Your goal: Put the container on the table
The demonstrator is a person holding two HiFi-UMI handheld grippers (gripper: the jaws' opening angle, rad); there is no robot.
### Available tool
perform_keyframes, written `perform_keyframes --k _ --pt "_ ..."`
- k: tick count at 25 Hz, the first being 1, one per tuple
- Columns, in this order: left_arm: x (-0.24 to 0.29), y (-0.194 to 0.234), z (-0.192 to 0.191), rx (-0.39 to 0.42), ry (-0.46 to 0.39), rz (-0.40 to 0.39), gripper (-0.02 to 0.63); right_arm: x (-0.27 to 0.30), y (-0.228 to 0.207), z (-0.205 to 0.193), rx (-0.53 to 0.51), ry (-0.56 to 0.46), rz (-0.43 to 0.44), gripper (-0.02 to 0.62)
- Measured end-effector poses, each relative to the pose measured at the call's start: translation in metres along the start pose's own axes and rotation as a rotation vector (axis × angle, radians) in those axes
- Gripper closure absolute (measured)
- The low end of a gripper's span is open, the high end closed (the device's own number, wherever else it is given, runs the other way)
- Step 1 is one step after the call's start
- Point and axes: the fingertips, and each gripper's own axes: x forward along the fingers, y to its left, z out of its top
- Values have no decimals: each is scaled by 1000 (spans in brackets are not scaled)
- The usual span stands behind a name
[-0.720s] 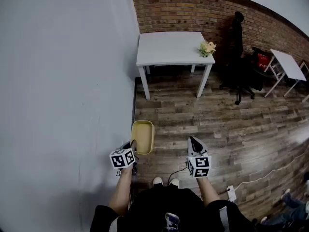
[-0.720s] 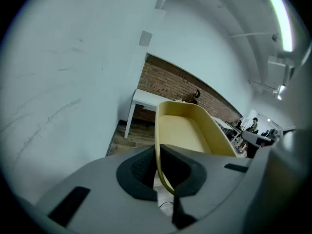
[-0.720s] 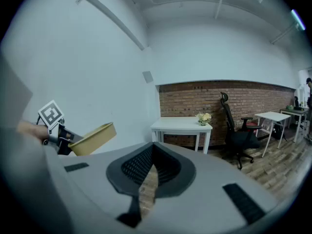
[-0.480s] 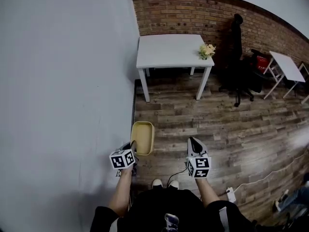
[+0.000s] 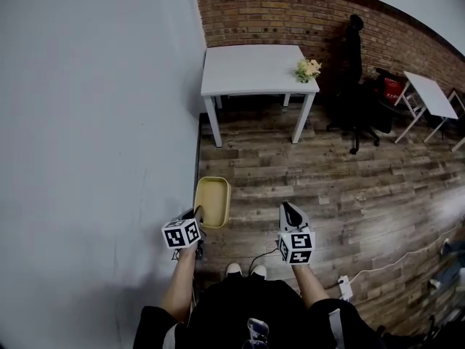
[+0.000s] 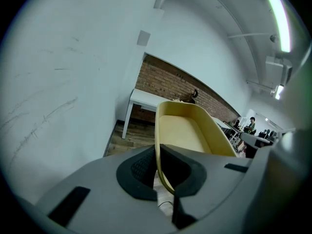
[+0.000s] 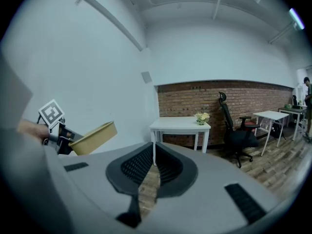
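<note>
A shallow yellow container (image 5: 212, 199) hangs above the wooden floor, held by its near rim. My left gripper (image 5: 198, 215) is shut on that rim, and in the left gripper view the container (image 6: 187, 130) stretches away from the jaws, whose pads pinch its thin edge. My right gripper (image 5: 288, 211) is held level beside it, shut with nothing in it. The right gripper view shows the container (image 7: 92, 136) out to the left, with the left gripper (image 7: 57, 130) behind it. The white table (image 5: 254, 67) stands far ahead against the brick wall.
A small bunch of flowers (image 5: 308, 69) sits on the table's right corner. A black office chair (image 5: 353, 86) and a second white table (image 5: 430, 93) stand to the right. A plain wall (image 5: 94, 122) runs close along my left. A white cable and socket strip (image 5: 343, 286) lie on the floor.
The head view has shifted slightly, so the table and both grippers sit a little further left in frame. The left gripper's hold on the container is unchanged.
</note>
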Motion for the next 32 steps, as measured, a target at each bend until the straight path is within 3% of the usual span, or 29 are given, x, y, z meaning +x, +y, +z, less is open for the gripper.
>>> perform_keyframes --k 7,19,32 --pt "11 -18 -5 38 6 5 591 -8 -16 -8 5 4 19 571" --pt "22 -22 5 20 7 23 591 13 -25 -8 6 23 59 571" --pt "107 10 72 17 22 -10 591 112 -37 32 -20 33 50 571"
